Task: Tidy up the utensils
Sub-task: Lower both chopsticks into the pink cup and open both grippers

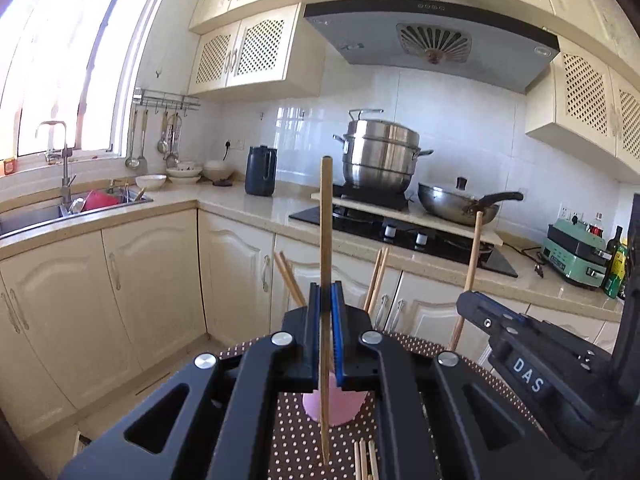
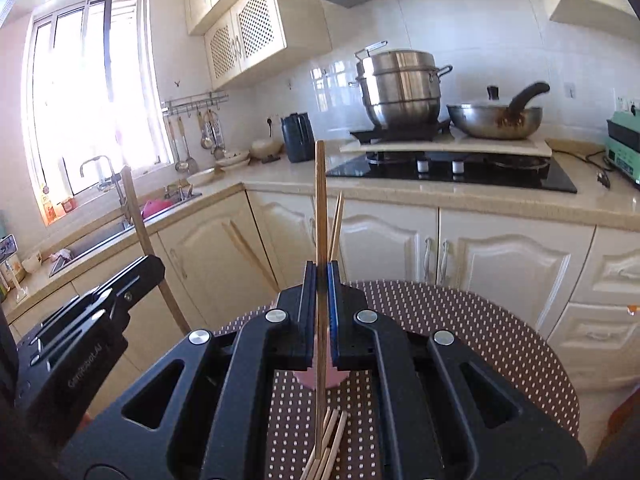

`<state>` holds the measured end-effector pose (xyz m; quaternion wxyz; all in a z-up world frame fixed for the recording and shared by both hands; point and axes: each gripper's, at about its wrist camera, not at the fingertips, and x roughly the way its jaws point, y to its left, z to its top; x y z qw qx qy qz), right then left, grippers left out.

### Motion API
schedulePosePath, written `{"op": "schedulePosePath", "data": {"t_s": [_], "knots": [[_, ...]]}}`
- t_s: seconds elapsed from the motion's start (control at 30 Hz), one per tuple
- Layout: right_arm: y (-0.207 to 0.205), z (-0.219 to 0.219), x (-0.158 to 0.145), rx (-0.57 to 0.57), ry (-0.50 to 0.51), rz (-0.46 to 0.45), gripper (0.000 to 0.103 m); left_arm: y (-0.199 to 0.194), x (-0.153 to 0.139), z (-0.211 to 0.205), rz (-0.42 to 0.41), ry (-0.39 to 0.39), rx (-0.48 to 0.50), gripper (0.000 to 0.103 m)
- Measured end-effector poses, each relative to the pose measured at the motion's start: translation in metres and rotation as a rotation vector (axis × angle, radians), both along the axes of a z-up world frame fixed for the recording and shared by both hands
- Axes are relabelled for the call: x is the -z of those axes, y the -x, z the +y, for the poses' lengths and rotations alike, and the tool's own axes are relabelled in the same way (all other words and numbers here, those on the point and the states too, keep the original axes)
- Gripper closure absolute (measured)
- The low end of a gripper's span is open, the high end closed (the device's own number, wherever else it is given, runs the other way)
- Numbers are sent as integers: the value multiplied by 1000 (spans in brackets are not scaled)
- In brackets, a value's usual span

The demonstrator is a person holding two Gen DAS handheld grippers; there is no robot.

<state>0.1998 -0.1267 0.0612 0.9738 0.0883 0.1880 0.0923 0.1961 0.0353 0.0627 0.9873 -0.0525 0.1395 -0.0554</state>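
My left gripper (image 1: 325, 300) is shut on a wooden chopstick (image 1: 325, 216) held upright. My right gripper (image 2: 320, 276) is shut on another upright wooden chopstick (image 2: 320, 200). Both hover above a round table with a brown dotted cloth (image 2: 460, 320). A pink holder (image 1: 340, 408) stands just behind the grippers, mostly hidden, with several chopsticks (image 1: 376, 276) sticking up from it. Loose chopsticks (image 2: 328, 452) lie on the cloth below the right gripper. The right gripper body shows at the right of the left wrist view (image 1: 520, 344), and the left one shows at the left of the right wrist view (image 2: 80, 332).
Cream kitchen cabinets (image 1: 152, 288) and a counter run behind the table. A black stove (image 2: 452, 168) carries a steel steamer pot (image 2: 400, 88) and a wok (image 2: 496, 120). A sink (image 1: 48, 216) with a tap is at the left under the window.
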Motion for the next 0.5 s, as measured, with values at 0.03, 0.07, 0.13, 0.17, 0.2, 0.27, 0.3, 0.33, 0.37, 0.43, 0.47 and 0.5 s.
{"op": "schedulePosePath", "data": {"t_s": [0.03,0.07,0.13,0.17,0.2,0.27,0.3,0.33,0.37,0.43,0.47,0.5], "knots": [[-2,0,-5,0,0,-10,97,-1,-6,-1,-16,-1,-3,97],[-4,0,-11,2,-2,-20,97,-1,-10,-2,-26,-3,-4,97],[-8,0,-24,2,-3,-46,97,-3,-20,-4,-54,-1,5,97],[-10,-1,-29,5,-11,-61,97,-4,-24,-5,-62,2,7,97],[-12,-2,-35,-1,-15,-72,97,-6,-29,-6,-77,4,9,97],[-17,-4,-43,5,-24,-90,97,-8,-36,-8,-99,2,4,97],[-20,-4,-47,10,-27,-103,97,-10,-39,-9,-111,2,0,97],[-22,-4,-50,12,-31,-112,97,-12,-41,-10,-119,3,-2,97],[-25,-4,-53,11,-36,-121,97,-15,-45,-10,-128,6,-5,97],[-33,-4,-57,17,-40,-138,97,-21,-50,-11,-140,11,-7,97],[-38,-5,-59,24,-42,-146,97,-25,-52,-12,-147,12,-11,97],[-40,-4,-59,26,-43,-154,97,-28,-52,-12,-151,11,-15,97]]}}
